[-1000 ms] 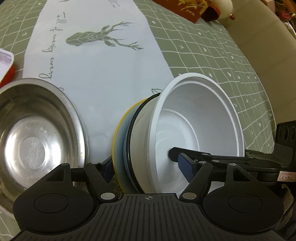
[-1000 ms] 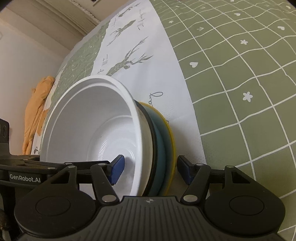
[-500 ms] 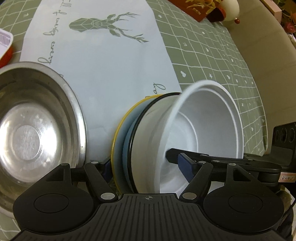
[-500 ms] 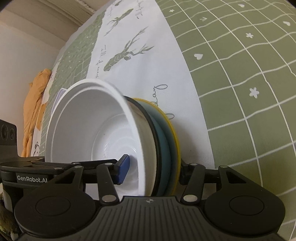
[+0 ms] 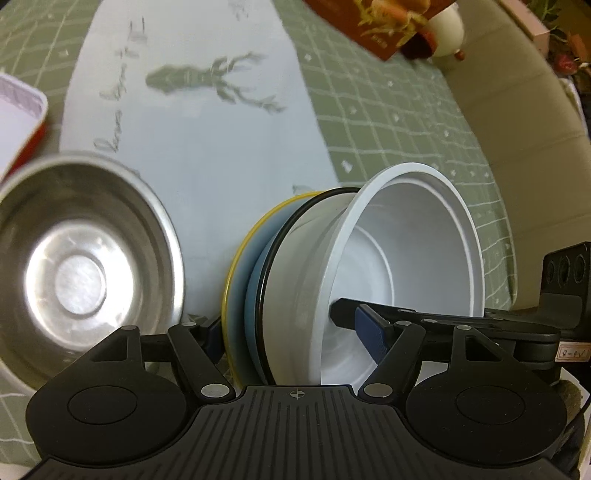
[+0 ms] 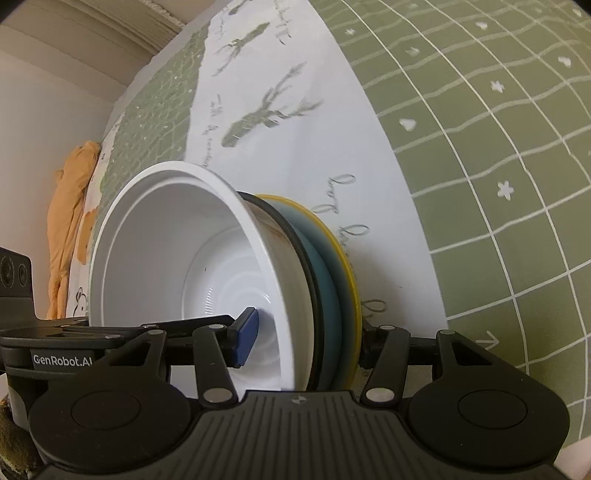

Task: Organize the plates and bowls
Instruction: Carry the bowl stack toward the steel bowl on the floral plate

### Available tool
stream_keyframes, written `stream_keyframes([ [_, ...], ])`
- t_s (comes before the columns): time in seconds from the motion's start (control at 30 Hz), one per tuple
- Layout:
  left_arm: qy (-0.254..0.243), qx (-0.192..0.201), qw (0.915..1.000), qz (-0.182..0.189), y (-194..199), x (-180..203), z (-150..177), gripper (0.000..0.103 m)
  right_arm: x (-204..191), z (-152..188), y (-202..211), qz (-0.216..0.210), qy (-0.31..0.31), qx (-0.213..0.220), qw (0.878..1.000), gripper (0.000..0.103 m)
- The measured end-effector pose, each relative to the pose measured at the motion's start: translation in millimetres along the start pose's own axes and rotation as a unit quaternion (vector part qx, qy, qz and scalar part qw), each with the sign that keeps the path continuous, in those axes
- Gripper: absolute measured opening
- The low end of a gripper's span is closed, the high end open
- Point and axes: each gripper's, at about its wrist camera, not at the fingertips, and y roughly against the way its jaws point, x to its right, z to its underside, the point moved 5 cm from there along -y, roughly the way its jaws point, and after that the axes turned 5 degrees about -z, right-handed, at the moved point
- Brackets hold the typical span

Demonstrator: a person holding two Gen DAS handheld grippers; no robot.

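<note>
- Green gridded tablecloth (image 6: 517, 147) covers the tabletop, with one white runner (image 5: 207, 147) printed with deer lying along its middle; a beige wall or seat back rises beyond the far right edge in the left wrist view.
- One stack of dishes is held on edge over the runner: one white bowl (image 5: 417, 258) in front, one black-rimmed white dish (image 5: 295, 258) behind it, then one blue plate (image 5: 255, 295), then one yellow-rimmed plate (image 5: 236, 266) at the back.
- One steel bowl (image 5: 81, 273) is at the near left of the tabletop, just beside the stack, its opening turned toward the left wrist camera.
- One red-sided container (image 5: 22, 122) with a white top shows at the left edge, and one red box (image 5: 373, 26) with a white round thing beside it lies at the far edge.
- Left gripper (image 5: 291, 332) is clenched across the whole stack: one blue pad inside the white bowl, the other behind the yellow-rimmed plate.
- Right gripper (image 6: 306, 343) grasps the same stack from the opposite side, one pad inside the bowl, the other finger against the back plate.
- Against half a second ago, the stack's grip is unchanged; in the left wrist view the steel bowl and the deer print sit lower and blurred, and the red box has come further into sight.
</note>
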Motion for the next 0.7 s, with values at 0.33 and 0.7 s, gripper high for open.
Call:
stream_keyframes([
  [0.33,0.027,0.075,0.9963,0.032,69.0,-41.1,-4.3,0.075,-89.0,-19.6,16.3,0.026,0.084,0.007,0.996,0.054],
  [0.7,0.110,0.062,0.9915,0.031,51.4,-135.8,15.8,0.075,-140.9,-14.7,-73.4,0.046,0.104,-0.086,0.990,0.054],
])
